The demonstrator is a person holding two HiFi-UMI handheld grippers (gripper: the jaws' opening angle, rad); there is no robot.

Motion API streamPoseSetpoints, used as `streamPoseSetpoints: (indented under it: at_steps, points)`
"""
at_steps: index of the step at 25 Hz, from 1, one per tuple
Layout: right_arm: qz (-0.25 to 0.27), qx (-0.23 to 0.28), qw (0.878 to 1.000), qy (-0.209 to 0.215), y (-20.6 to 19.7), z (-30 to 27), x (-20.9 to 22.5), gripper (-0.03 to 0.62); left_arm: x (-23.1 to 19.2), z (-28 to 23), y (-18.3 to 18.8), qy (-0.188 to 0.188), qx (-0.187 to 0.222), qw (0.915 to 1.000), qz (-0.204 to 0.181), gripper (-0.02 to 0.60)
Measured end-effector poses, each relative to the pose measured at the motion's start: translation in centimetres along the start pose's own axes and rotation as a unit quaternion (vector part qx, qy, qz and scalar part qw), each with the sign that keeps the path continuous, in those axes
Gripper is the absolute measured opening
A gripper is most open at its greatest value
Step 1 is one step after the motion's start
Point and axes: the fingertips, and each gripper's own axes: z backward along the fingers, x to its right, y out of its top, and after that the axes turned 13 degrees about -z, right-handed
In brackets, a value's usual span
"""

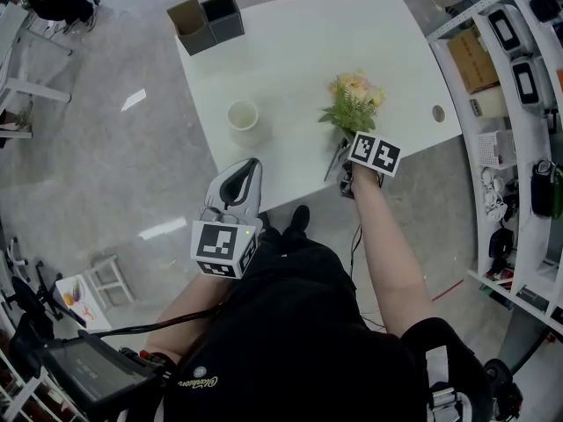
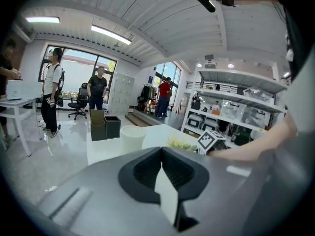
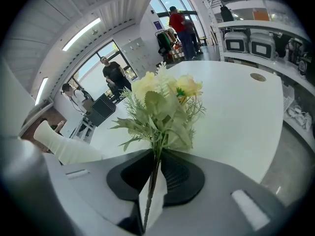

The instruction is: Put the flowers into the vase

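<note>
Clamping the stems of the pale yellow flower bunch point(image 1: 354, 102), the right claw point(image 1: 341, 163) sits three o'clock from the white cylindrical vase point(image 1: 243, 114) on the white desk point(image 1: 299, 42); the left claw point(image 1: 249, 167) is together, empty.

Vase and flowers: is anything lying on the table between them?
Nothing. In the head view, only bare white table stretches from the vase to the flowers.
</note>
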Motion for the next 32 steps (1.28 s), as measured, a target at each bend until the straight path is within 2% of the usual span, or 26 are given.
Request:
streamPoseSetpoints:
  at_steps: [7,12,16,24,26,29,32]
  points:
    - [0.005,0.025,0.999,0.029,0.6,1.5,-1.2,0.048,-0.1,0.3,0.2,0.000,0.007,1.0000,-0.001,0.008]
    - [0.034,0.092,0.993,0.073,2.1,5.1,-4.2,0.046,-0.2,1.0,0.7,0.002,0.013,0.9999,-0.004,0.008]
    - [0.072,0.155,0.980,0.106,3.3,9.3,-7.5,0.048,-0.7,1.5,1.7,0.010,0.025,0.9996,-0.010,0.008]
    - [0.141,0.262,0.941,0.159,5.4,18.1,-13.5,0.048,-0.2,2.2,3.8,0.019,0.049,0.9984,-0.020,0.008]
    - [0.164,0.296,0.925,0.174,5.7,20.6,-15.0,0.048,0.1,2.3,4.3,0.020,0.056,0.9980,-0.024,0.008]
    - [0.203,0.347,0.893,0.200,5.1,24.2,-17.5,0.048,-0.1,2.9,4.6,0.026,0.062,0.9974,-0.026,0.008]
    - [0.226,0.367,0.870,0.240,3.7,26.2,-19.9,0.048,-0.9,3.6,4.5,0.034,0.063,0.9972,-0.024,0.008]
